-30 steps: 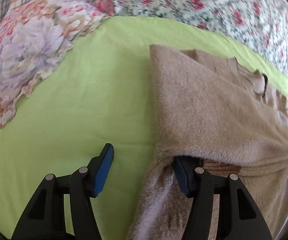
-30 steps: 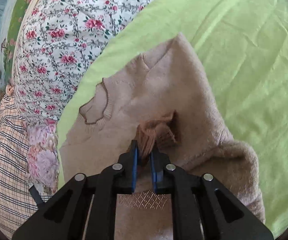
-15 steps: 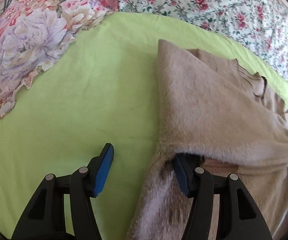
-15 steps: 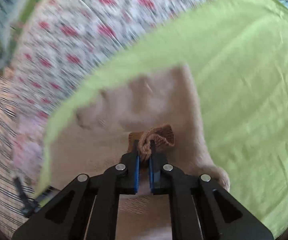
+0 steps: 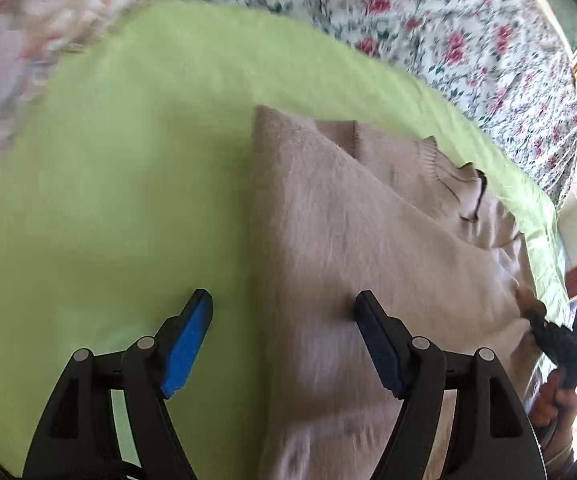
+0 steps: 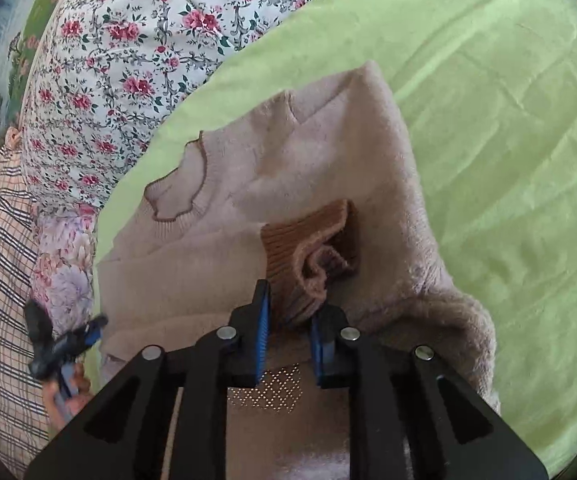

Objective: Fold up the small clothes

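Spreading apart, the right gripper [image 6: 288,314] has its blue fingers [image 6: 262,334] either side of the brown ribbed cuff [image 6: 308,248], which still sits between them though no longer squeezed. Widening too, the left gripper [image 5: 282,312] straddles the folded edge of the beige sweater [image 5: 348,220], gripping nothing. This sweater lies on the green sheet [image 6: 508,140] of the bed, beside a floral quilt [image 6: 136,40]

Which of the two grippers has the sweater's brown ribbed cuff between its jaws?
The right gripper: the brown ribbed cuff sits between its opening jaws. The left gripper straddles the beige fuzzy sweater's edge.
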`<state>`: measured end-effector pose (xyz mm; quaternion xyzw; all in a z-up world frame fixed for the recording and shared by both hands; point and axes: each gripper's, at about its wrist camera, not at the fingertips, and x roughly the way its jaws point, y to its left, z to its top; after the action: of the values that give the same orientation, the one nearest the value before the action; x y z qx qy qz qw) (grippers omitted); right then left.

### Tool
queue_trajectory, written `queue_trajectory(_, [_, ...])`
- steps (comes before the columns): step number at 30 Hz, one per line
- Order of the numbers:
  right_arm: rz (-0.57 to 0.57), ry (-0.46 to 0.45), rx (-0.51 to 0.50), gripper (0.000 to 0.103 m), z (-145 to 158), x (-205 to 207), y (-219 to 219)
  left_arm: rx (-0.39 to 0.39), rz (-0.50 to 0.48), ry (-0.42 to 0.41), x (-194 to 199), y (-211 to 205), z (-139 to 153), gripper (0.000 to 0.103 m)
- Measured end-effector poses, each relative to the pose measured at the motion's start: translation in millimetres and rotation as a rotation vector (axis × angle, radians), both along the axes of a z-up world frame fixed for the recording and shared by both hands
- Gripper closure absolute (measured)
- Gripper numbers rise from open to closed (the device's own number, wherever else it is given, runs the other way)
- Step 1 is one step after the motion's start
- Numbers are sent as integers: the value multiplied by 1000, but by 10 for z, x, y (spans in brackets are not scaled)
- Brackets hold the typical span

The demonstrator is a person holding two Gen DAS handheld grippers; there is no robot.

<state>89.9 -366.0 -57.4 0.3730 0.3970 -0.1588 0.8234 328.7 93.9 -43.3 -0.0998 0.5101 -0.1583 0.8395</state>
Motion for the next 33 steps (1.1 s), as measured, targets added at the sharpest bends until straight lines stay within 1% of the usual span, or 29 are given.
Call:
queue_trajectory(1, [9,0,1,84,5,7,7,17,6,-20,86,-31,-26,38])
queue_trajectory(2, [20,1,0,85,17,23,23,24,2,-41,104,-49,-32,66])
queue_trajectory(3, [37,-10,-18,94,68,37,51,12,-16,-65,114,-68,-17,94])
queue_trajectory(4, [48,-40,-39,95,140,35,69,7,-10,-80,104,-73,16,93])
queue_trajectory(5, [56,-93,-67,95,246,9,98,12,11,-120,50,-73,80,94])
queue_trajectory(6, [63,-155,-94,95,362,-27,132,26,26,-179,-40,-78,149,94])
queue_trajectory(7, [62,-170,-141,95,457,-37,172,36,34,-208,-91,-81,176,95])
queue_trajectory(8, [56,-140,-171,95,465,-22,185,55,40,-234,-150,-98,187,95])
queue_trajectory(9, [54,-80,-195,95,412,20,185,83,51,-238,-168,-117,162,95])
queue_trajectory(11, [60,54,-199,95,189,100,166,111,76,-225,-150,-111,91,96])
queue_trajectory(12, [59,96,-186,95,86,104,162,111,96,-212,-127,-86,66,96])
queue_trajectory(14, [45,94,-195,95,77,56,170,104,125,-212,-105,-45,62,97])
queue_trajectory(16, [35,99,-192,95,73,49,160,138,131,-213,-81,-41,48,97])
queue_trajectory(18, [42,156,-170,94,-1,108,129,157,124,-200,-72,-53,18,96])
queue_trajectory(19, [38,159,-161,94,6,103,120,172,118,-195,-76,-57,11,96])
queue_trajectory(21, [12,157,-159,87,103,25,91,200,106,-201,-129,-71,46,96])
queue_trajectory(23, [-14,169,-183,84,201,-83,67,210,94,-200,-223,-70,103,95])
queue_trajectory(25, [-36,172,-192,82,329,-296,30,207,78,-197,-398,-45,179,93])
queue_trajectory(26, [-39,163,-181,79,378,-405,22,199,71,-192,-507,-28,218,92])
queue_trajectory(27, [-34,144,-159,74,433,-527,29,180,62,-187,-646,-7,260,89])
queue_trajectory(28, [-23,120,-138,72,489,-647,54,163,51,-184,-767,2,293,87])
queue_trajectory(29, [-11,104,-130,68,544,-734,97,150,37,-181,-942,-2,334,81])
queue_trajectory(30, [6,87,-131,67,604,-837,160,147,28,-181,-1105,9,349,74])
queue_trajectory(33, [67,46,-133,65,761,-1126,383,131,2,-181,-1590,11,396,64])
